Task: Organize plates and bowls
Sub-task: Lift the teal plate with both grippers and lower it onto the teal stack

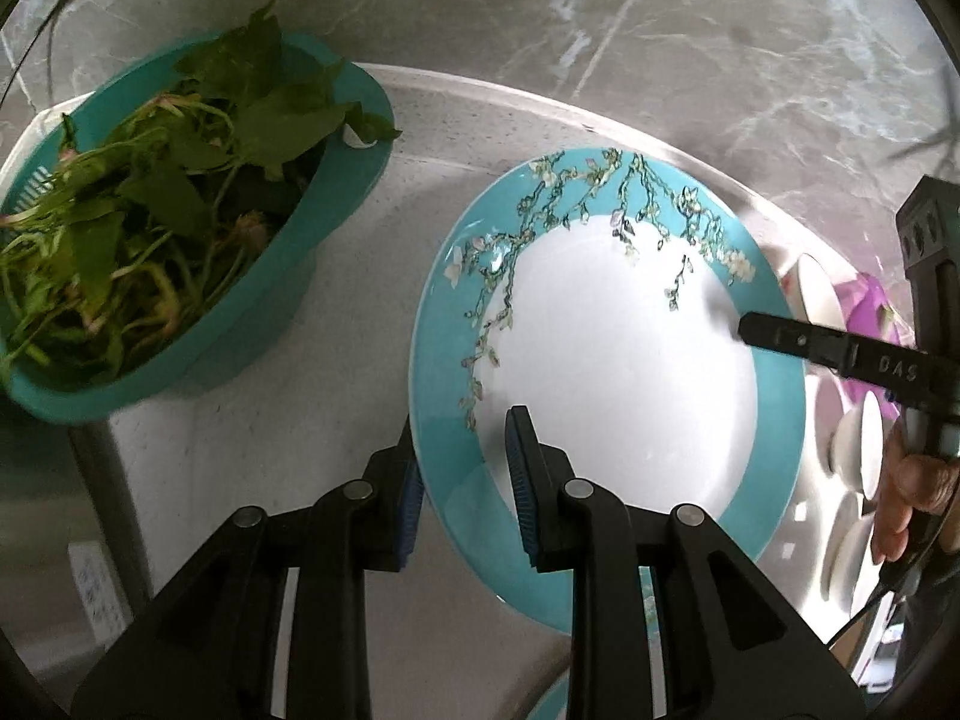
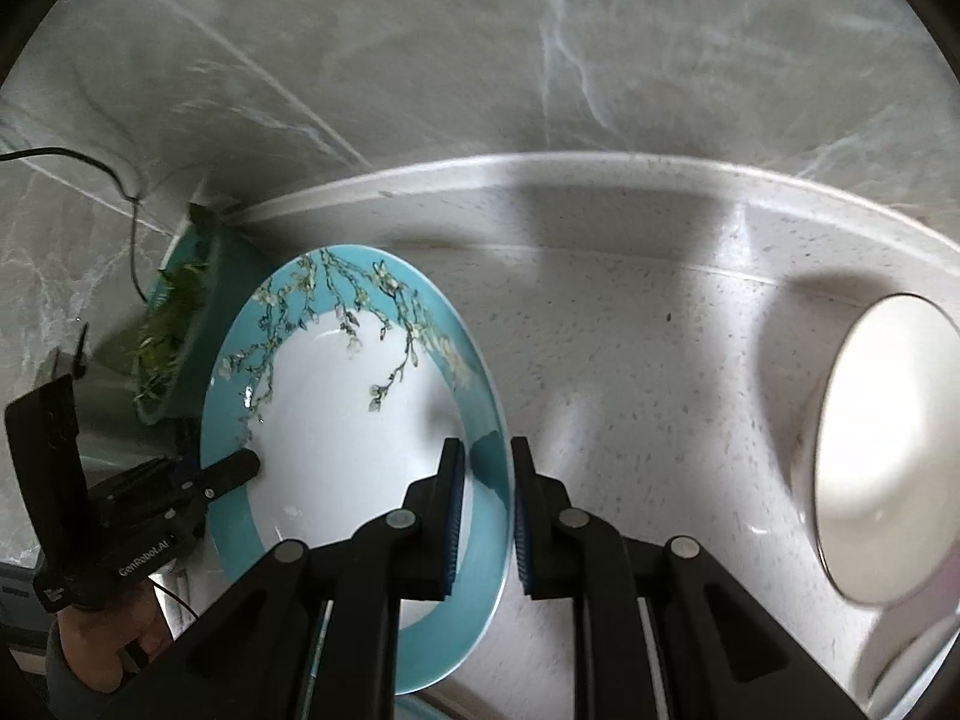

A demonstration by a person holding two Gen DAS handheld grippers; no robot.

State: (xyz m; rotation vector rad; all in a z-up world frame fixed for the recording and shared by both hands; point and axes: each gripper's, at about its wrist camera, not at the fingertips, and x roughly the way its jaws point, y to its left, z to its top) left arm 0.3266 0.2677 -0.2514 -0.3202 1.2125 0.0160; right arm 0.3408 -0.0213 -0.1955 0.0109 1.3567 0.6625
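Left wrist view: close, steeply downward over the plate (image 1: 606, 360) from its left rim; colander (image 1: 336, 192) upper left. Right wrist view: close, downward from the opposite rim; white bowl (image 2: 888, 510) right. Shared: plate, colander, speckled counter (image 2: 630, 360).

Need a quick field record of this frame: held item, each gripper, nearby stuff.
held item: round turquoise-rimmed plate with blossom-branch pattern, white centre
left gripper: shut on plate's near-left rim
right gripper: shut on plate's opposite rim
left of plate: teal plastic colander of leafy greens
right of plate: white bowl
surface: speckled pale countertop
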